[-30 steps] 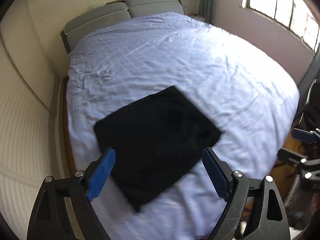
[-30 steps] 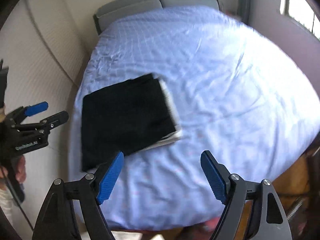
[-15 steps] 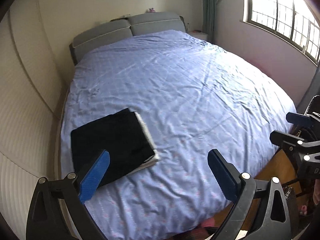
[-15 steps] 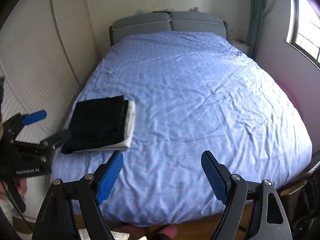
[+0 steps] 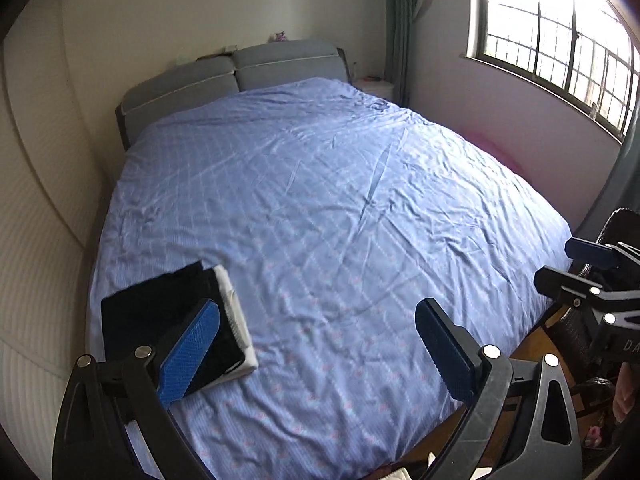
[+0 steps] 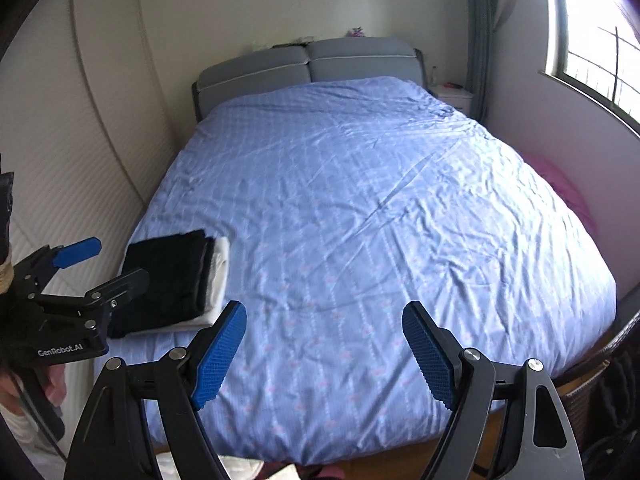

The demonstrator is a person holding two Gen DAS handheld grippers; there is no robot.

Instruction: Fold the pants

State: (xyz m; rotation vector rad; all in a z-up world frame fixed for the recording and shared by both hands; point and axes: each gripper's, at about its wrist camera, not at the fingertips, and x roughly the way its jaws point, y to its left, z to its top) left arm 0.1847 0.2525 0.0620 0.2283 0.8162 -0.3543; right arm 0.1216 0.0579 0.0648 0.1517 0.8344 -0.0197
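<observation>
Folded black pants lie on top of a folded white garment at the near left corner of the bed. My left gripper hovers well back from the stack, open and empty; its left finger overlaps the stack in the picture. The right gripper is open too, empty, above the foot of the bed. Each gripper shows in the other's view: the right gripper at the right edge, the left gripper at the left edge.
A blue checked cover spreads over the whole bed, with a grey headboard at the far end. A white wardrobe wall runs along the left, a barred window on the right. Wooden floor shows past the bed's foot.
Both grippers pulled back and up from the stack, which now looks smaller and lies farther left. The left jaws widened a little. The pants stay folded on the bed.
</observation>
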